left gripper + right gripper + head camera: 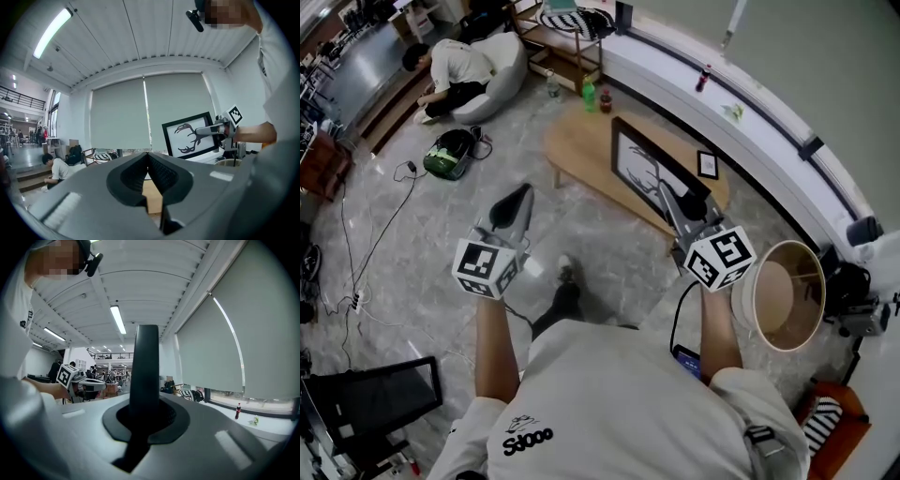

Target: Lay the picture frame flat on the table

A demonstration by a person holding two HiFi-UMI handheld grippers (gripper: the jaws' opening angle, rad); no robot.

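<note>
From my feed, the grey stone floor (441, 253) fills most of the head view, with cables trailing across it at the left. A long white ledge (750, 112) curves along the window side at the upper right. In front of it stands the oval wooden worktop (577, 150). At the upper left a person lies slumped over a pale beanbag (502, 66), and a round tan tub (787, 295) sits just beside my right forearm.

The picture frame (637, 159) is black-edged with a dark antler drawing on white. It stands upright, on its long edge, over the near side of the worktop, so it is not lying flat. I cannot tell whether its lower edge rests on the wood.

My right tongs (668, 194) are clamped on the frame's near end. In the right gripper view the dark frame edge rises straight up between the pads, which press on it from both sides. My left tongs (521, 197) hang over the floor, well apart from the frame and to its left. Their pads are pressed together at the tips with nothing between them.

A small black-rimmed frame (707, 165) lies near the far end of the worktop. A green bottle (589, 94) stands on the floor beyond the worktop, and a small red bottle (703, 78) stands on the ledge.
</note>
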